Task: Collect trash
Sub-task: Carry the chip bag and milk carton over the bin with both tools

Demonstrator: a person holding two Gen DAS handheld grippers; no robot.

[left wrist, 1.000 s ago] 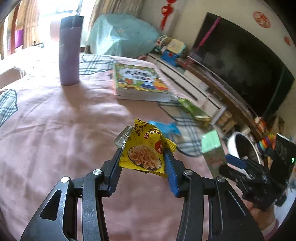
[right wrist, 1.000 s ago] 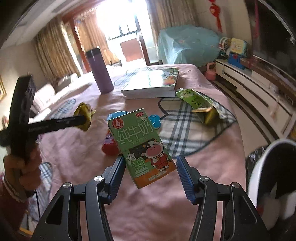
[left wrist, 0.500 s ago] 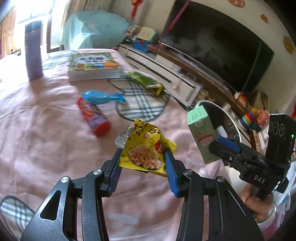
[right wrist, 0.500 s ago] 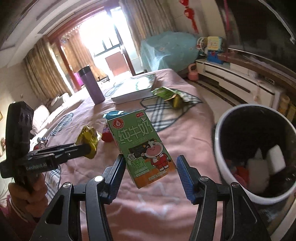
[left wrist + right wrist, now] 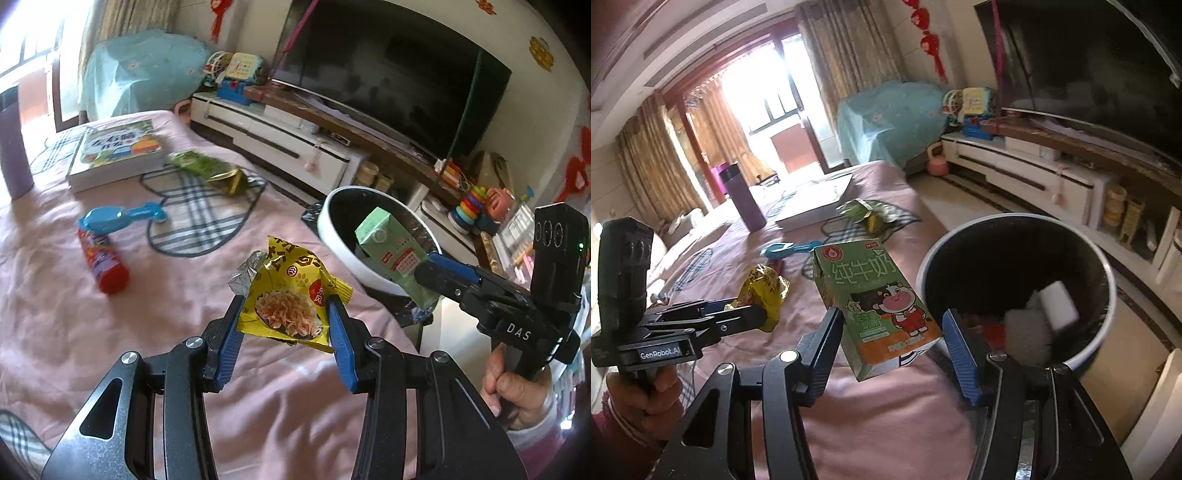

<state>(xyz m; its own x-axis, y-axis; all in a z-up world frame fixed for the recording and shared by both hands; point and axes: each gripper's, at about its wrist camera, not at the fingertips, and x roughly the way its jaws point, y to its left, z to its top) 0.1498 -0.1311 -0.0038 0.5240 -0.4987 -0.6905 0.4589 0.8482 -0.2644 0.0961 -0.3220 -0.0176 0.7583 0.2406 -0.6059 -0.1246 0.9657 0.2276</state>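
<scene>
Pink bed (image 5: 92,332) under both tongs. Left tongs (image 5: 286,314) clamped on crinkly yellow snack wrapper (image 5: 290,295): light, soft, pinched at sides, open end up. Right tongs (image 5: 892,332) clamped on milk carton (image 5: 875,306): stiff, light, long axis tilted, top up-left; trash bin (image 5: 1108,277) just right.

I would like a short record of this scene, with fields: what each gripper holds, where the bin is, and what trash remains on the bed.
left gripper: shut on yellow snack wrapper
right gripper: shut on green milk carton
trash bin: white rim, dark inside, beside the bed's edge, already holds some trash
carton position: near the bin's rim, not yet inside
left on bed: green snack bag, red tube
also on bed: book, blue toy, purple bottle
</scene>
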